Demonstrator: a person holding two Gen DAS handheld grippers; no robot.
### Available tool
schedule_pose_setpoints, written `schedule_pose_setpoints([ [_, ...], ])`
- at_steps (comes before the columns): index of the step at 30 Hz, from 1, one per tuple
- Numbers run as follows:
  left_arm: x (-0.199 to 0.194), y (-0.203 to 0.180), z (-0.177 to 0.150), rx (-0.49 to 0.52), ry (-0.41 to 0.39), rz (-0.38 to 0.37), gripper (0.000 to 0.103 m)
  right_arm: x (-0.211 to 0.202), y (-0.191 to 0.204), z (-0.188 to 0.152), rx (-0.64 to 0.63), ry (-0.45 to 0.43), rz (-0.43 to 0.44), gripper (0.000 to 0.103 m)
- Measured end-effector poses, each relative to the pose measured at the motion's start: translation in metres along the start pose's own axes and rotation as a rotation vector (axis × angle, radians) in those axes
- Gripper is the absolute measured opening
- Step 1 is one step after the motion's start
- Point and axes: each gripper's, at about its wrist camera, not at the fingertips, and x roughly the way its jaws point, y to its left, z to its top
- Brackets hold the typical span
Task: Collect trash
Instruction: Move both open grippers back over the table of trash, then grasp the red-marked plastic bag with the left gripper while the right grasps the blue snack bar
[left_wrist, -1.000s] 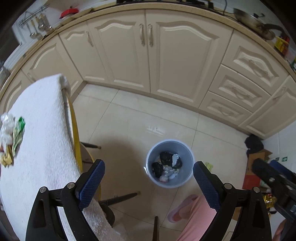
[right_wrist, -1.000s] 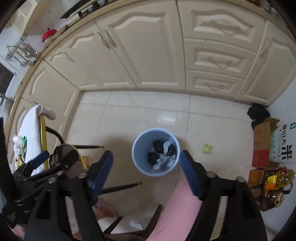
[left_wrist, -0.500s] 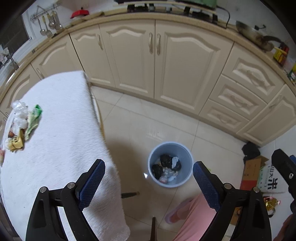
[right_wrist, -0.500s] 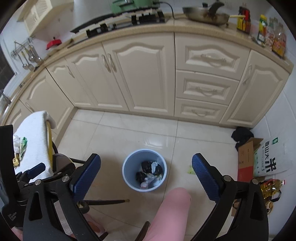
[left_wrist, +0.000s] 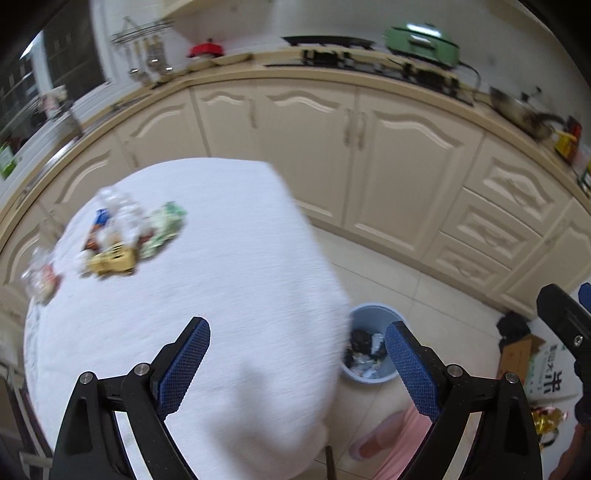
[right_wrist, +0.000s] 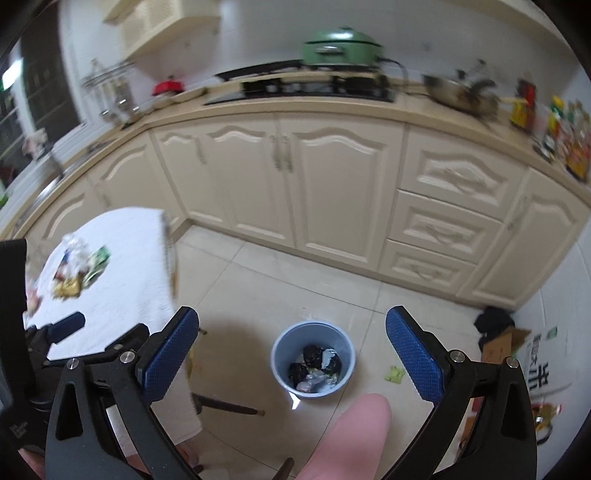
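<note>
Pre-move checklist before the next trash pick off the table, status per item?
1. Left tongs open, nothing between them: ok.
2. Right tongs open, just widened, nothing held: ok.
3. Trash pile on the white tablecloth in view: ok, though blurred.
4. Blue bin upright on the floor, not full: ok.
5. Green scrap lies on the floor beside the bin: not ok.
6. Single pieces in the pile separable: cannot tell.

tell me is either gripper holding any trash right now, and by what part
Nothing is held. The left gripper and right gripper both stand open and empty.
</note>
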Motion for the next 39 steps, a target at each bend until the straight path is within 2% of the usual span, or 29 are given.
schedule_pose_setpoints([
  [11, -0.077, 0.112, -0.044, -0.227, -0.035, 0.123, 0.094, -0.003, 0.116, -0.009, -0.215, 0.03, 0.173, 0.103],
  [19, -0.105, 0.185, -0.068, -0.371, -0.022, 0.2, 0.095, 0.005, 0.192, -0.018, -0.303, 0.082, 0.272, 0.103],
  [29, -0.098, 0.266, -0.059, -0.523, 0.024, 0.212, 0.097, 0.032, 0.278, -0.007, -0.372, 0.179, 0.38, 0.103],
  [32, -0.086, 0.295, -0.047, -0.564, 0.029, 0.193, 0.1, 0.045, 0.307, 0.002, -0.394, 0.198, 0.399, 0.103],
  [39, -0.034, 0.363, -0.004, -0.645, 0.069, 0.15, 0.1, 0.083, 0.371, 0.027, -0.449, 0.26, 0.425, 0.102],
])
